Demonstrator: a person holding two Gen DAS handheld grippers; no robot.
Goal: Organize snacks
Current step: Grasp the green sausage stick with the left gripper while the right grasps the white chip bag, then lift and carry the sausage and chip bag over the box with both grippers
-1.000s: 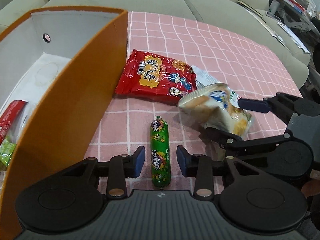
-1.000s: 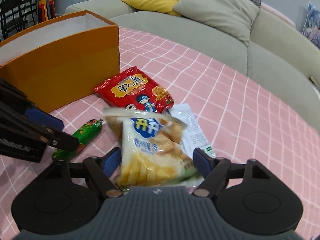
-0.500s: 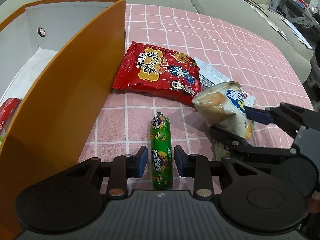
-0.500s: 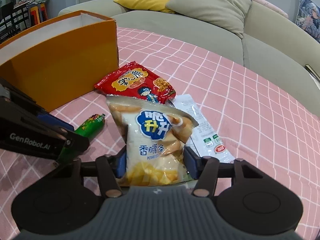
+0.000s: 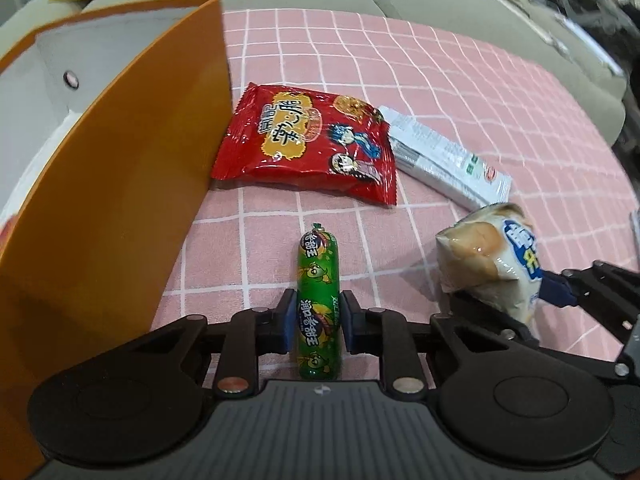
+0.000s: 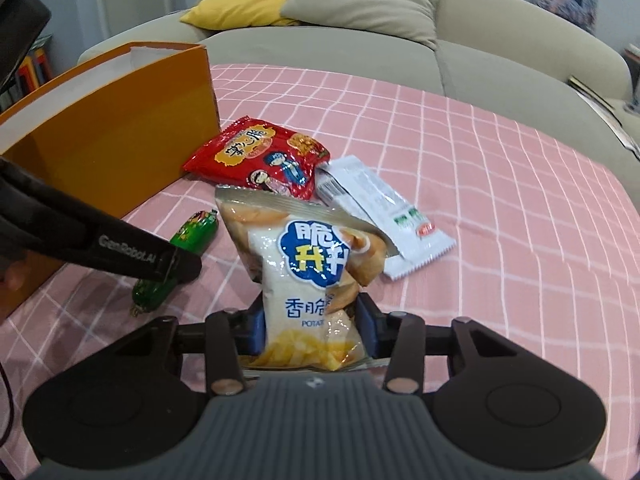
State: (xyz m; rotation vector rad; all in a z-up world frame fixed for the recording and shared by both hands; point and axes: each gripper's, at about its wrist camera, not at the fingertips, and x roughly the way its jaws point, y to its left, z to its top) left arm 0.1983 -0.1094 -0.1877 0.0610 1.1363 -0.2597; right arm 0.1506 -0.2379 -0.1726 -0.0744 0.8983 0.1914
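Two grips at once. Left gripper (image 5: 315, 322): fingers have just been closing, pads now pressed on the sausage (image 5: 319, 304), a firm green foil tube lying flat on the pink checked cloth (image 5: 460, 80), clamped across its width, probably so it cannot roll. Right gripper (image 6: 310, 330): fingers also just closing, now pinching the chip bag (image 6: 306, 272) low down; glossy, puffy film, buckled at the waist. Box (image 5: 132, 184), stiff orange card, stands just left. Red packet (image 5: 308, 140) and white packet (image 5: 444, 156) lie flat, untouched.

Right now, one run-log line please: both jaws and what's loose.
left gripper: closing on green sausage | right gripper: closing on chip bag | loose: red packet, white packet
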